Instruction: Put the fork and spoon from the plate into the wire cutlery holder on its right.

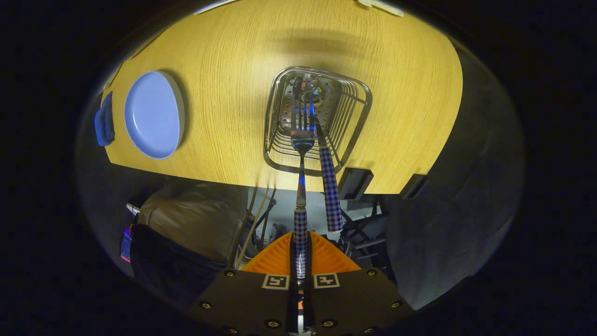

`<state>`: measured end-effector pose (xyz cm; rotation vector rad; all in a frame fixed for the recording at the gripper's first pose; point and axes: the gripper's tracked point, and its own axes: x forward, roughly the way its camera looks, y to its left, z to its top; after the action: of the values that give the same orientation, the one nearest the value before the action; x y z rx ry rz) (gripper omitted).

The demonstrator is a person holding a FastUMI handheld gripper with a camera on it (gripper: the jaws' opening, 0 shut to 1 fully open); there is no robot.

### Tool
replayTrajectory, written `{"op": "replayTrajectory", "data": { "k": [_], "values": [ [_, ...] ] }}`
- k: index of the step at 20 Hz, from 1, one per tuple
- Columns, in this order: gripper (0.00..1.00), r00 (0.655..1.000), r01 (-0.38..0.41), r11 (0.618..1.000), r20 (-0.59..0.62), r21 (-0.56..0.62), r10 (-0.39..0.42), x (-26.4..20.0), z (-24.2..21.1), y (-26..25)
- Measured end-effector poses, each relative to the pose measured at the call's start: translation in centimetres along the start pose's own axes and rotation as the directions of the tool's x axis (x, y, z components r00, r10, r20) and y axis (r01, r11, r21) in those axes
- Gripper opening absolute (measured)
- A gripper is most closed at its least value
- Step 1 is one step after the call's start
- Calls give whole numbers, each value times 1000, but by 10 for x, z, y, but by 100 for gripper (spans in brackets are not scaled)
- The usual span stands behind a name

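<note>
One spoon [330, 186] already stands in the wire holder [359, 100]. The gripper [301, 254] squeezes the fork [302, 135], tines down over the holder. Next, I think, lower it and let go.

Claw-mounted fisheye looks steeply down onto table [224, 70].

The tool [301, 254] has ribbed orange fingers [275, 259] on a dark, brass-screwed body bearing two square black-and-white markers.

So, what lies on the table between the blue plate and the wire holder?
In the gripper view, nothing: bare wood separates the blue plate from the wire holder.
</note>
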<state>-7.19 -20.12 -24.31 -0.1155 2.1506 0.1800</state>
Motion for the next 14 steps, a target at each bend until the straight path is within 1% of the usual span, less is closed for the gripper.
{"op": "replayTrajectory", "data": {
  "k": [8, 9, 10, 14],
  "values": [
    [5, 996, 20, 1000, -86, -1, -20, 2, 18, -2],
    [5, 996, 19, 1000, -84, -1, -19, 3, 23, -2],
    [8, 996, 19, 1000, -82, -1, -19, 3, 29, -1],
    [8, 997, 25, 1000, -75, -6, -25, -1, 34, -1]
  ]
}}
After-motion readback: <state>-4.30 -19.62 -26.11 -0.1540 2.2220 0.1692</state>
